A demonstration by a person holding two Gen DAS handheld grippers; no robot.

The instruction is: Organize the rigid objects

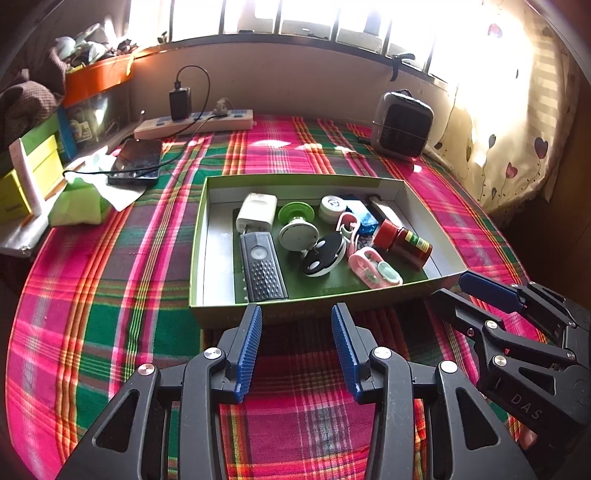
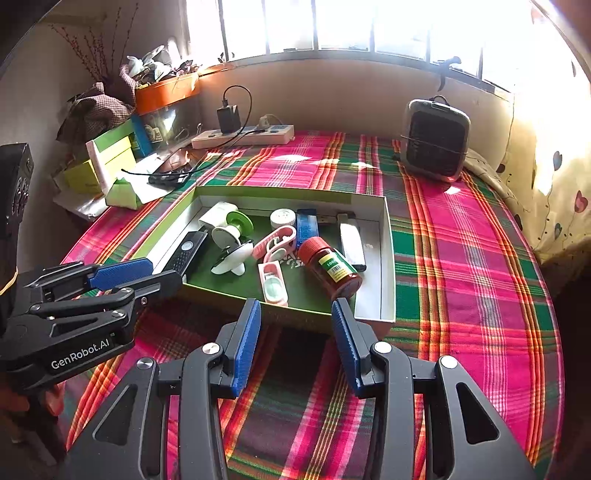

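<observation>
Nearest the lens, the left gripper (image 1: 296, 314) and the right gripper (image 2: 295, 310), both black with blue ribbed pads, stand with jaws apart and empty above the pink and green plaid cloth (image 1: 110, 295). The shallow green cardboard tray (image 1: 258, 308) just ahead holds all the small items, among them the red-capped brown bottle (image 2: 330, 267) lying on its side. Collecting looks finished; next probably comes gripping the tray's near wall.

Strong daylight is admitted through the barred window (image 1: 314, 18) along the top of both frames, where detail is blown out. Glare is spread over the curtain (image 1: 517, 129) at upper right. Straight lines are bowed and corners darkened by fisheye distortion.
</observation>
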